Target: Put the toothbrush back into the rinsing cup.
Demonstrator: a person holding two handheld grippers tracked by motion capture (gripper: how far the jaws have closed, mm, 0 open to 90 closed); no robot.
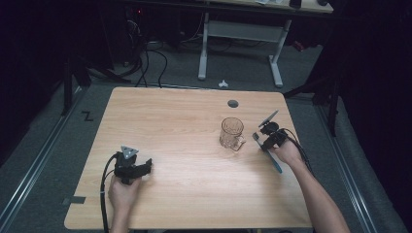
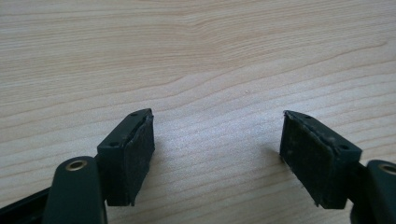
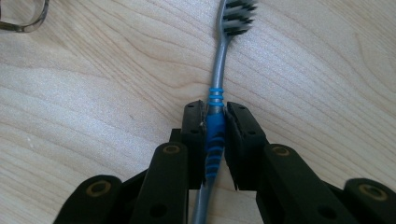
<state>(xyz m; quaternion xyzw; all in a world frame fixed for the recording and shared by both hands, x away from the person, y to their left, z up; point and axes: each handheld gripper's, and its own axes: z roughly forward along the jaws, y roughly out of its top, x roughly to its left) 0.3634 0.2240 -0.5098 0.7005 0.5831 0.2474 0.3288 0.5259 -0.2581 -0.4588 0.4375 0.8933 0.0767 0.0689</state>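
The right hand-held gripper [image 3: 215, 122] clamps the toothbrush [image 3: 219, 79] on the counter [image 1: 184, 121]; the left hand-held gripper [image 2: 217, 154] stands wide, empty.

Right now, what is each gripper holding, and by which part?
The right gripper is shut on the toothbrush at its blue grip section. The left gripper is open and holds nothing.

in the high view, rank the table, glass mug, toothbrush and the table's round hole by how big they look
1. table, by far the largest
2. toothbrush and glass mug: too alike to rank; the toothbrush is longer but thin and partly hidden by the right gripper shut on it
3. round hole, smallest
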